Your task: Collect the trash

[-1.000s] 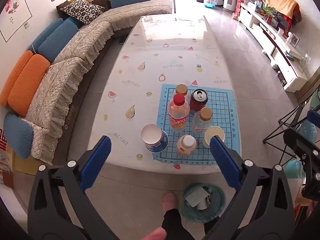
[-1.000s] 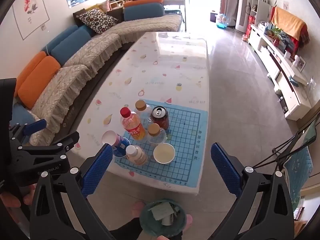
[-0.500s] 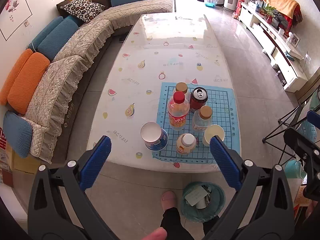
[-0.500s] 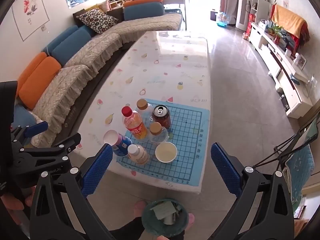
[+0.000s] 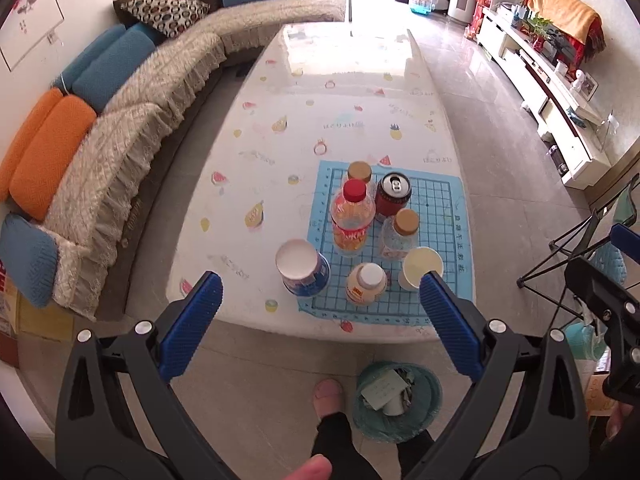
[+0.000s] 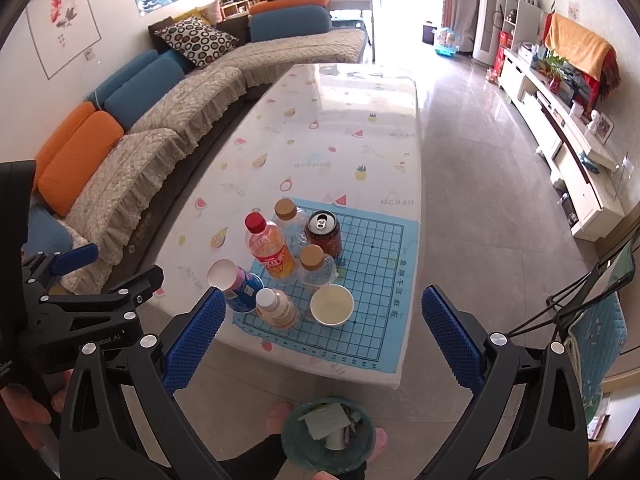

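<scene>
Up above the near end of the bench (image 5: 352, 92), both tools hung in the air. The left hand-held gripper (image 5: 320, 302) was spread wide with nothing between its blue pads, and the right hand-held gripper (image 6: 323, 320) was spread just as wide and empty too. On the blue grid mat (image 6: 372, 280) stood the trash, bunched close: a red-capped orange bottle (image 5: 352, 220), a red can (image 5: 394, 198), two clear bottles with tan caps (image 5: 400, 234), a small white-capped bottle (image 5: 366, 284), an empty paper cup (image 5: 420, 270) and a blue cup (image 5: 302, 270) at the mat's left edge. Below the bench edge, on the floor, a green bin (image 6: 328, 434) already held scraps, beside the person's bare foot (image 5: 330, 394).
</scene>
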The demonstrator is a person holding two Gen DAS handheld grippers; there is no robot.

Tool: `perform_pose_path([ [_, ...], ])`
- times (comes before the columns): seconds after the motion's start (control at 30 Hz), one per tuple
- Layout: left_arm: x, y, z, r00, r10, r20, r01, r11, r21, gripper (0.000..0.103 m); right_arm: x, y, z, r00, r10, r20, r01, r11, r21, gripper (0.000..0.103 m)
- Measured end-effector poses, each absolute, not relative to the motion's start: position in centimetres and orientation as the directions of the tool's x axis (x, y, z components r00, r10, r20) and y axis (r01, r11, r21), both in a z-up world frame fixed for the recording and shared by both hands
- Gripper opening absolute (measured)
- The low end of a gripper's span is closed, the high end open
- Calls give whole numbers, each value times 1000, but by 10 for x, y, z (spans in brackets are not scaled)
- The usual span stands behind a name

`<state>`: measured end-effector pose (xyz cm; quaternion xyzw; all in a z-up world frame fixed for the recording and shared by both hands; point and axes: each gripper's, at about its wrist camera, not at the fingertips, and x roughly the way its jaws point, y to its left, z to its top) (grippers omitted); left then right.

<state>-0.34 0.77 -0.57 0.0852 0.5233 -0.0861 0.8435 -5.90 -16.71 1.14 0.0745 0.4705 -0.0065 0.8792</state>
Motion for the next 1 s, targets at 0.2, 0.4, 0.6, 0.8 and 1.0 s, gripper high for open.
perform_pose_path([
  [0.2, -4, 17, -14, 424, -70, -903, 214, 977, 25, 96, -62, -164, 10, 551, 57, -833, 78, 990, 120, 97],
  [0.4, -4, 18, -21, 425, -44, -904, 218, 974, 55, 96, -62, -163, 0, 533, 49, -845, 88, 990, 113, 97],
  [0.6, 0, 16, -29, 425, -31, -905, 234, 969, 77, 96, -57, -162, -16, 512, 67, -856, 90, 987, 131, 97],
  [0.8, 8, 13, -50, 413, -21, -911, 265, 959, 98, 96, -47, -166, -44, 484, 76, -872, 125, 980, 155, 97],
  [1.0, 20, 11, -79, 379, -13, -925, 267, 959, 96, 96, -33, -172, -82, 450, 65, -891, 182, 970, 163, 97],
])
